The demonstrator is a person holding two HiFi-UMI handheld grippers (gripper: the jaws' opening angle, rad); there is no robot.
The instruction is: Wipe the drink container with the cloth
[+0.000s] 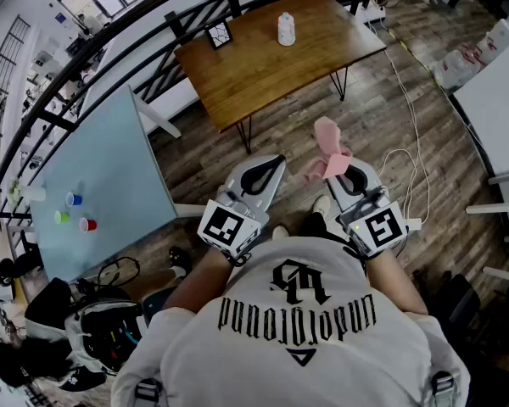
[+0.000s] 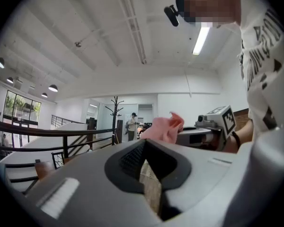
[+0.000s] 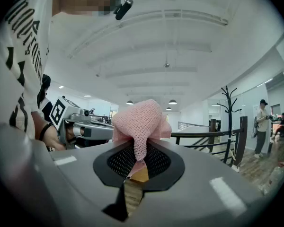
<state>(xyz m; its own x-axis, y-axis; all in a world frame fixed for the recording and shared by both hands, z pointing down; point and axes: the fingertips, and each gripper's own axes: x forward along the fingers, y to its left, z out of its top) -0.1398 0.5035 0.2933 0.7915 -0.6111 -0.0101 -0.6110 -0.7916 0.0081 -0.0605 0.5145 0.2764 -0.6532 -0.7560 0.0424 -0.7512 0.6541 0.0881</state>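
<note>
Head view alone shows the far drink container; right gripper pinches the cloth, left gripper closed, empty

Head cam: above the person's shoulders, steep down. Covers left gripper and right gripper near, wooden table far.
Left gripper view: level, tight over its own jaws, faces railing and coat stand; right gripper at its right.
Right gripper view: same setup, left gripper at its left, same coat stand.
All three share the pink cloth.
</note>
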